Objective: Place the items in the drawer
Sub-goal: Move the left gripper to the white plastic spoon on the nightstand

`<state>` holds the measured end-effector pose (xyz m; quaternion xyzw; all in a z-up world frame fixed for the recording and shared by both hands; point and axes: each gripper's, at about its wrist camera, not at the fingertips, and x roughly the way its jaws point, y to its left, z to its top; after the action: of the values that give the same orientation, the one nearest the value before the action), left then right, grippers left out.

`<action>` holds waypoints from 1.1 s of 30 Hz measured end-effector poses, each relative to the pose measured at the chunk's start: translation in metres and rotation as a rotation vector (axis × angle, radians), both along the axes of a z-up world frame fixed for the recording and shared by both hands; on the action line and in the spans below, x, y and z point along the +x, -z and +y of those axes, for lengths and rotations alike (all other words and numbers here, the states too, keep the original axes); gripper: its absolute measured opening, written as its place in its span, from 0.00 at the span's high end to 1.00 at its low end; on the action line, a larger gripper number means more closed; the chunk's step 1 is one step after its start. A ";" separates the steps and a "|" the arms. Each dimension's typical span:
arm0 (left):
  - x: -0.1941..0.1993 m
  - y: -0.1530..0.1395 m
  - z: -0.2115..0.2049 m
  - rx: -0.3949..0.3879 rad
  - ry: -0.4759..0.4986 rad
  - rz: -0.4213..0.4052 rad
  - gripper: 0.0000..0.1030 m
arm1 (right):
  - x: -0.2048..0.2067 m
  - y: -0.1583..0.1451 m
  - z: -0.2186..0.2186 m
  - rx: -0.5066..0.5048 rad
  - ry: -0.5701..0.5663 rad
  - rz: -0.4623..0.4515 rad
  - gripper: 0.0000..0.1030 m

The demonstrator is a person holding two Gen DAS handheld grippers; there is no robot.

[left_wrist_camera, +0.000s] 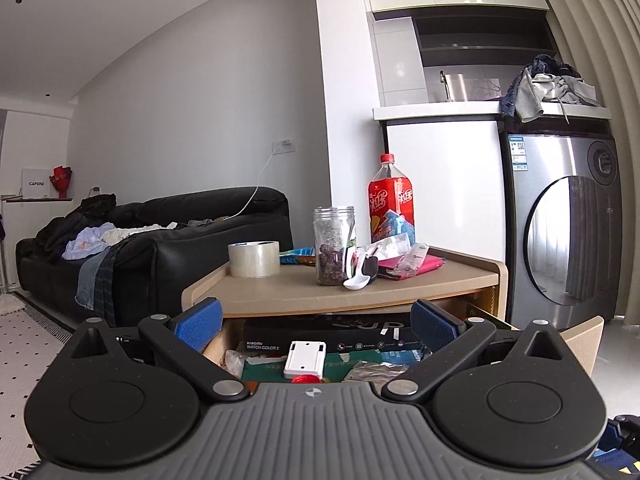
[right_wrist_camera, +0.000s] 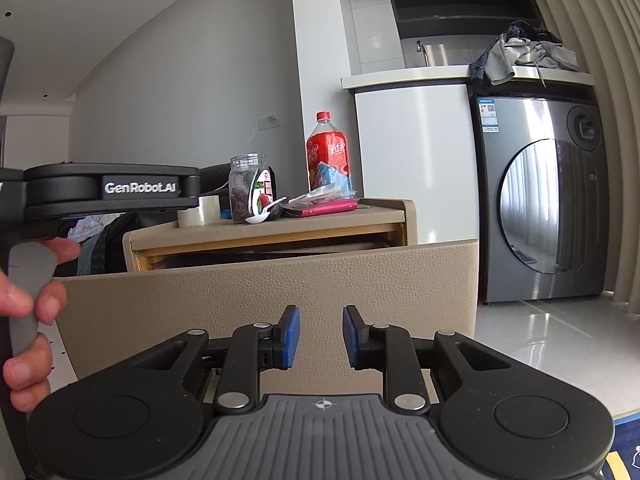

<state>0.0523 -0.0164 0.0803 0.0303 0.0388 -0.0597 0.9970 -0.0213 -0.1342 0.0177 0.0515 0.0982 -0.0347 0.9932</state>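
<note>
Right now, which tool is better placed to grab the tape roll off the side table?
Probably left. The left tool is open, above the open drawer, facing the tape roll. The right tool sits low against the drawer front.

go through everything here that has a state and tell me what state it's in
drawer: pulled open, already holding boxes and packets
left gripper: open wide, empty, over the drawer
right gripper: open, empty, facing the drawer front
jar: upright, no lid, partly filled with something dark
bottle: upright, red cap on
tape roll: lying flat on the table
washing machine: door shut
</note>
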 end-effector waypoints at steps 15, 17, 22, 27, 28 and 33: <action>0.051 -0.024 -0.026 0.034 0.073 0.044 0.00 | 0.000 -0.003 -0.030 0.039 0.046 -0.008 0.68; 0.062 -0.029 -0.031 0.042 0.089 0.054 0.00 | -0.001 -0.002 -0.032 0.041 0.052 -0.010 0.68; 0.092 -0.033 -0.042 0.041 0.141 0.114 0.00 | -0.002 -0.002 -0.037 0.058 0.054 -0.014 0.68; 0.116 -0.029 -0.048 -0.005 0.166 0.193 0.00 | -0.007 -0.003 -0.038 0.078 0.037 -0.026 0.68; 0.120 -0.029 -0.051 0.002 0.168 0.199 0.00 | -0.008 -0.004 -0.037 0.071 0.039 -0.034 0.68; 0.146 -0.034 -0.062 0.012 0.182 0.258 0.00 | -0.012 -0.006 -0.040 0.081 0.030 -0.040 0.66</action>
<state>0.1988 -0.0780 0.1140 0.0318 0.1640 -0.1529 0.9740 -0.0331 -0.1740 0.0236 0.0936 0.0786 -0.0447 0.9915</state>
